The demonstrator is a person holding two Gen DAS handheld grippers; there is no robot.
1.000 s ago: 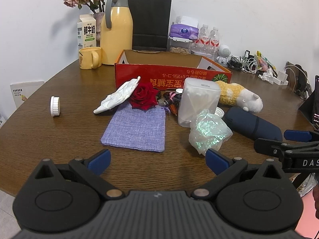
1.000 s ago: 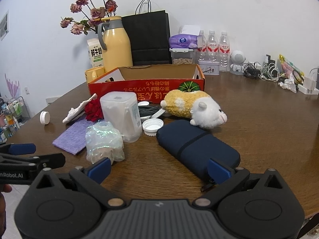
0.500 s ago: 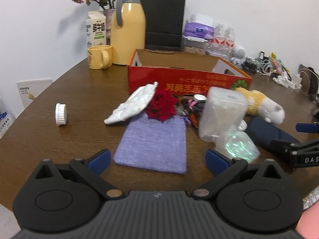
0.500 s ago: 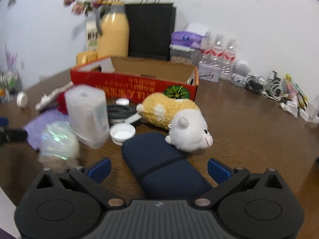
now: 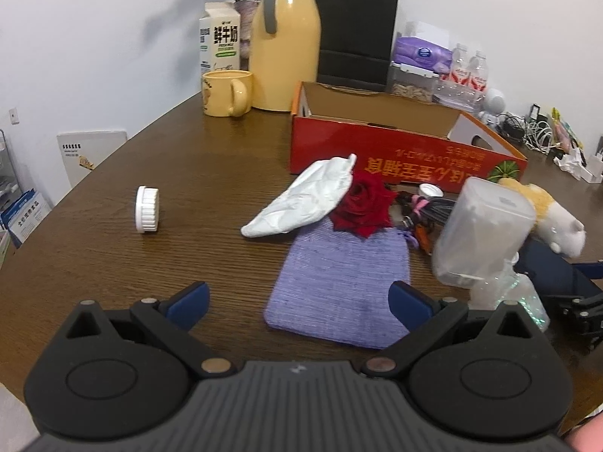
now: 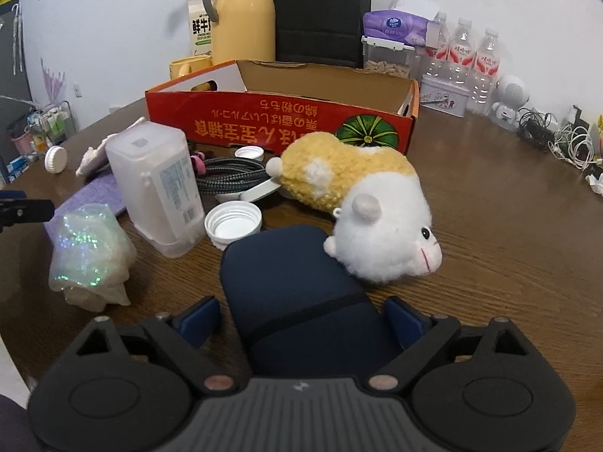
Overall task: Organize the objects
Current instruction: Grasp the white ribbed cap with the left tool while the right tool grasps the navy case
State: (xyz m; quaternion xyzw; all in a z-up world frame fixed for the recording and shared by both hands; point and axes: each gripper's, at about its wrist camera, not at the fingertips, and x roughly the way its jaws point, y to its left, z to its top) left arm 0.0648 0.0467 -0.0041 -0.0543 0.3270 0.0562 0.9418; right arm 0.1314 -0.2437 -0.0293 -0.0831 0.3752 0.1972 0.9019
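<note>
- The navy pouch (image 6: 297,301) lies on the wooden table (image 6: 490,248), its near end between my right gripper (image 6: 301,320) jaws, which have just been closing in but don't press on it that I can see.
- A plush hamster (image 6: 361,207) rests against its far end; the red cardboard box (image 6: 279,120) stands open behind.
- My left gripper (image 5: 299,299) is spread wide, empty, over the purple cloth bag (image 5: 339,282).

Lighting: even, soft indoor light; your views show faint shadows on the wall (image 5: 113,37). Focus mostly sharp; fisheye bends edges, corners vignetted.
</note>
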